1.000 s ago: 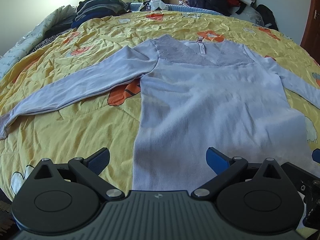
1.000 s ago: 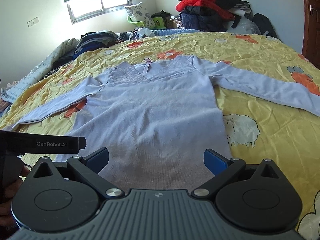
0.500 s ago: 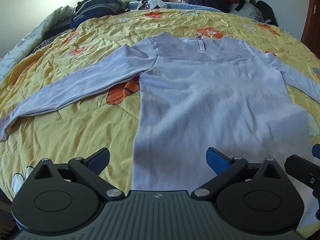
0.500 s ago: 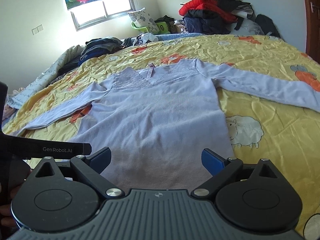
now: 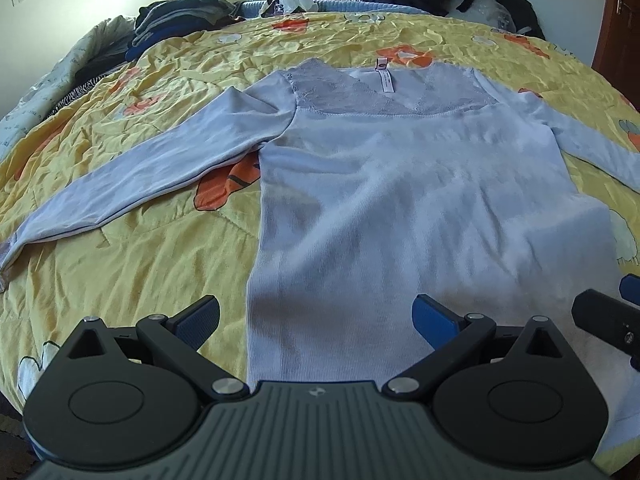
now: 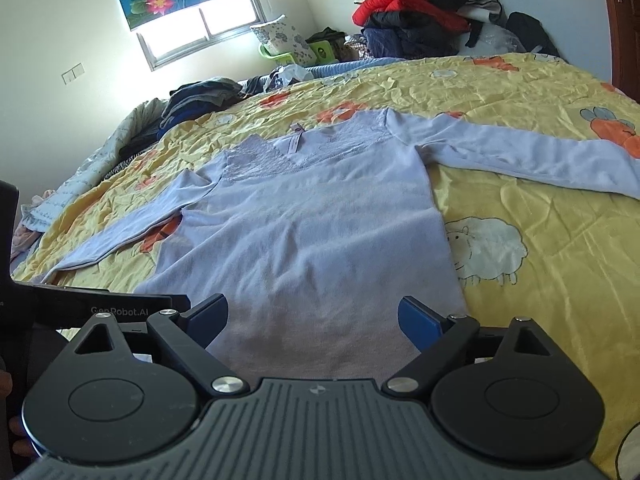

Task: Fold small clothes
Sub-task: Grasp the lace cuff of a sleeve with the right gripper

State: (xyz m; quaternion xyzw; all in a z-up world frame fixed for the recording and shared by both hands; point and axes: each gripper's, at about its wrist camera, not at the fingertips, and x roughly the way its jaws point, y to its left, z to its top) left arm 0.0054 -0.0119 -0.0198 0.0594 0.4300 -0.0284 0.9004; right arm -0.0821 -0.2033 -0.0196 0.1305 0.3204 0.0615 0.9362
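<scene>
A pale lilac long-sleeved top lies flat on the yellow bedspread, lace yoke and neck label at the far end, both sleeves spread outward. It also shows in the right wrist view. My left gripper is open and empty, just above the hem's left part. My right gripper is open and empty, above the hem's right part. Its tip shows at the right edge of the left wrist view. The left gripper's body shows at the left of the right wrist view.
Piles of dark clothes lie at the bed's far left. A heap of jackets sits at the far right corner by a wooden door. A window is behind. The bed's near edge lies under the grippers.
Both grippers have moved forward slightly over the hem and tilted up. The right gripper has come further into the left wrist view. The top has not moved.
</scene>
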